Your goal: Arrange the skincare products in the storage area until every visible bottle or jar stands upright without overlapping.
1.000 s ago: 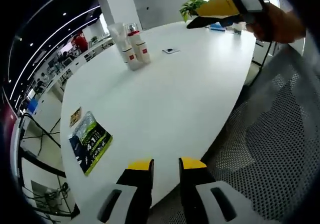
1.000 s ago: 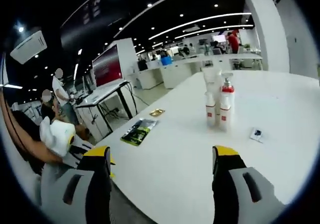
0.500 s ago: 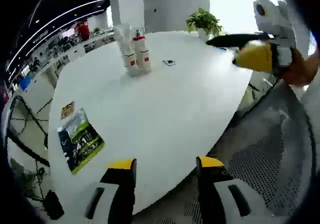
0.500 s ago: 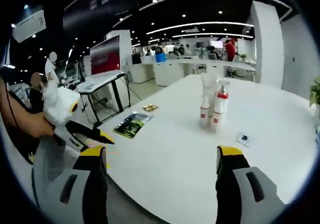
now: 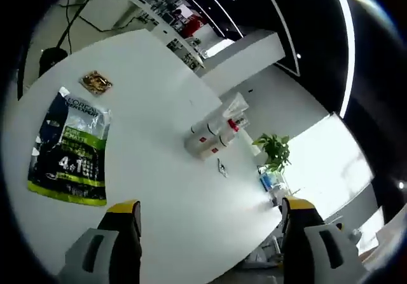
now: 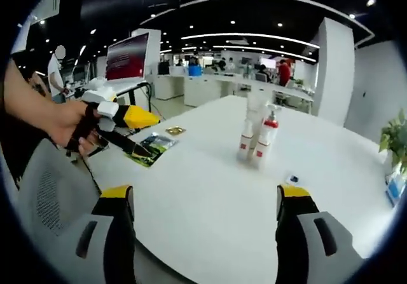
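The bottles point(image 6: 257, 139) stand in a tight cluster on the white table point(image 6: 210, 195), upright and touching or nearly touching one another; whether any overlaps another's footprint cannot be told. In the right gripper view two white bottles with red labels stand in front, one with a red pump collar, and a pale tube point(image 6: 256, 103) rises behind them. In the left gripper view the same bottles point(image 5: 213, 133) appear tilted because the camera is rolled, with the tube point(image 5: 234, 107) on their far side.

Just beside the bottles, toward the table's edge, lies a small dark card point(image 5: 221, 167), seen also in the right gripper view point(image 6: 292, 180). Well apart from the bottles, a green and dark packet point(image 5: 70, 149) lies flat, with a small gold sachet point(image 5: 96, 82) near its top end; the right gripper view shows the packet point(image 6: 149, 149) and sachet point(image 6: 173, 130) on the bottles' other side.

The left gripper point(image 5: 210, 211) is released, its yellow-tipped jaws wide apart over the table, holding nothing, well short of the bottles. The right gripper point(image 6: 206, 198) is likewise spread wide and empty, facing the bottles from a distance. In the right gripper view the left gripper point(image 6: 121, 125) hangs beside the packet, held in a hand point(image 6: 67, 122).

Beyond the bottles a potted plant point(image 5: 275, 150) stands by the far table edge.
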### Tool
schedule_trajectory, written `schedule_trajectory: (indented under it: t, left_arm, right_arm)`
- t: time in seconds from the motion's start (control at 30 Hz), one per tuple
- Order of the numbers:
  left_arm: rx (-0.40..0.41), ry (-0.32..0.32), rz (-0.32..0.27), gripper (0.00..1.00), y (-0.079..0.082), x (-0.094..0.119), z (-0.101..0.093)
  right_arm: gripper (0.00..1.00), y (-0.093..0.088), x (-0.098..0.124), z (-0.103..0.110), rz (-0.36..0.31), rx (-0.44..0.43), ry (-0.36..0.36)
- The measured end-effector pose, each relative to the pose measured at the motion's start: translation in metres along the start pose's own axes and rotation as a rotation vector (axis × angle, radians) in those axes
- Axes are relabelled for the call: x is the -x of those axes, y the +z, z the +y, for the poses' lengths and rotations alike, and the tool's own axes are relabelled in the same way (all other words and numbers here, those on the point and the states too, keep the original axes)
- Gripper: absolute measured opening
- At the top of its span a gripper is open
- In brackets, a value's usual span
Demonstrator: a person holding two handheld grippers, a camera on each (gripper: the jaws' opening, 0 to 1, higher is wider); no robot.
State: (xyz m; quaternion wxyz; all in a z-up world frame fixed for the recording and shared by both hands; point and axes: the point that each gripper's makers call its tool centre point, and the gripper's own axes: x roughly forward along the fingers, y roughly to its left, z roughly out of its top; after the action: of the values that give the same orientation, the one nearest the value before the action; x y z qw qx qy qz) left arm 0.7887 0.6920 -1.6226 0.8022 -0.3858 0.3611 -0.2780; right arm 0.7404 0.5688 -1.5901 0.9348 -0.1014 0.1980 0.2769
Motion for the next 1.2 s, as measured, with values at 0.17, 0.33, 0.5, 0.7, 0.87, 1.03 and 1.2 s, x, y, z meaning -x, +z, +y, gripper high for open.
schedule_trajectory:
  t: [0.17, 0.33, 0.5, 0.7, 0.87, 1.03, 1.2]
  left_arm:
    - [-0.301, 0.13, -0.015, 0.64, 0.02, 0.002, 0.018]
    - [-0.475, 0.462, -0.046, 0.8, 0.064, 0.03, 0.07]
    - [-0.37, 0.658, -0.128, 0.85, 0.088, 0.048, 0.114]
    - [-0.434, 0.799, -0.042, 0.98, 0.086, 0.039, 0.148]
    - [-0.416, 0.855, -0.038, 0.92, 0.084, 0.032, 0.164]
    - [-0.457, 0.882, 0.046, 0.9, 0.071, 0.025, 0.171]
    - [-0.419, 0.886, 0.046, 0.86, 0.061, 0.023, 0.176]
  right_arm:
    - [0.88, -0.003, -0.002, 0.0, 0.021, 0.034, -0.005]
    - [0.88, -0.004, -0.003, -0.004, 0.024, 0.027, -0.018]
    - [0.88, -0.005, -0.003, -0.002, 0.03, 0.042, -0.015]
    - [0.88, -0.007, -0.003, -0.002, 0.038, 0.027, -0.007]
    - [0.87, -0.005, -0.002, -0.003, 0.027, 0.018, -0.005]
    - [0.85, -0.002, -0.001, -0.002, 0.01, 0.01, -0.001]
    - [0.84, 0.0, 0.0, -0.003, 0.004, 0.005, -0.002]
